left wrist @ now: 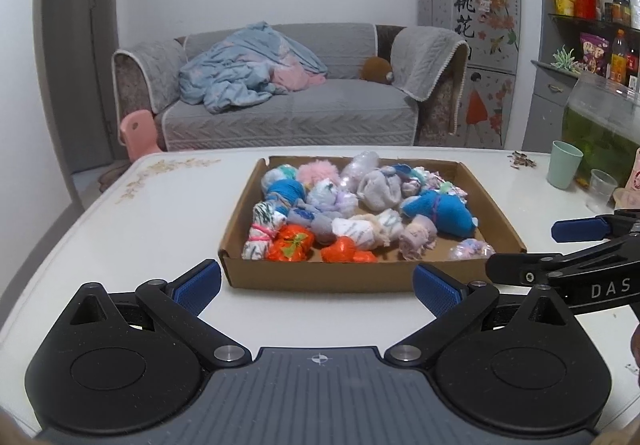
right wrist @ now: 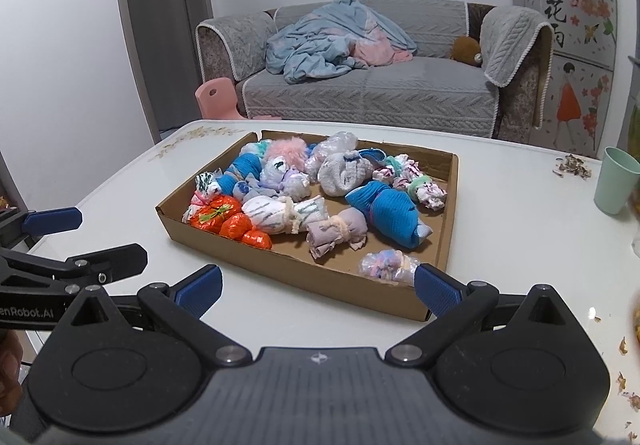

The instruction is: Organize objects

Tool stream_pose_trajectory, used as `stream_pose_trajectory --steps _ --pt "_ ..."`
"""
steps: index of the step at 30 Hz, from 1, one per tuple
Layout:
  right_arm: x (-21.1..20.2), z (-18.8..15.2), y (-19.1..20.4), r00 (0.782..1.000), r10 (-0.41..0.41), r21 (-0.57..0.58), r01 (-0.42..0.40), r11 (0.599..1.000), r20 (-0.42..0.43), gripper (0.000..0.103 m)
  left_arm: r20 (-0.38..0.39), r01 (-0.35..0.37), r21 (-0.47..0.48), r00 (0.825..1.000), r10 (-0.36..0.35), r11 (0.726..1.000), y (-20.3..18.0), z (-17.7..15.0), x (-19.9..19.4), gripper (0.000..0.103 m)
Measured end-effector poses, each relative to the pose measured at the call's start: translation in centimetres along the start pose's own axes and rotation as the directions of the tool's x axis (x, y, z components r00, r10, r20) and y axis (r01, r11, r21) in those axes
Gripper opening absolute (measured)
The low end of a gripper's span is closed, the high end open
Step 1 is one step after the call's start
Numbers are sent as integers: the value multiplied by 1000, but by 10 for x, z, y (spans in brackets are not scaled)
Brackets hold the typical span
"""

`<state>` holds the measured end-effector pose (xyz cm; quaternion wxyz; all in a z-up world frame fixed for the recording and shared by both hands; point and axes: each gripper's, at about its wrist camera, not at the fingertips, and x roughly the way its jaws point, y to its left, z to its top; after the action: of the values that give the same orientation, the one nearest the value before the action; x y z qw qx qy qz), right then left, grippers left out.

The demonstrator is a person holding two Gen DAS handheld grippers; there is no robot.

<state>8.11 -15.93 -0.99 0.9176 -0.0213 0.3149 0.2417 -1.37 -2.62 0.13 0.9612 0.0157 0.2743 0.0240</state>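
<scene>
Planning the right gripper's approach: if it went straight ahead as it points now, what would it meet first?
Probably the near wall of the cardboard tray, ahead of the open right gripper; if high enough to clear it, the purple rolled bundle. Height is unclear.

We get two low wrist views just above the tabletop, facing the sofa; left square-on, right angled, sharing the cardboard tray.

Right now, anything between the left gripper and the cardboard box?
No. In the left wrist view, only bare white table separates the open left gripper from the cardboard box.
</scene>
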Motion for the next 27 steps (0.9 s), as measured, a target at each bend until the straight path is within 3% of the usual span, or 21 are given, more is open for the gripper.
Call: stream_pose_trajectory --steps 8,16,27 --pt "3 1 -2 1000 1 -1 -1 1000 -3 102 36 -16 18 999 15 1000 -5 15 -6 102" --pt "10 9 -1 1000 2 -10 -2 1000 -5 102 77 20 3 997 -20 1000 2 51 -7 102" --pt "27 18 -4 1000 6 -11 -6 1000 -21 102 116 13 26 993 -16 1000 0 94 8 102"
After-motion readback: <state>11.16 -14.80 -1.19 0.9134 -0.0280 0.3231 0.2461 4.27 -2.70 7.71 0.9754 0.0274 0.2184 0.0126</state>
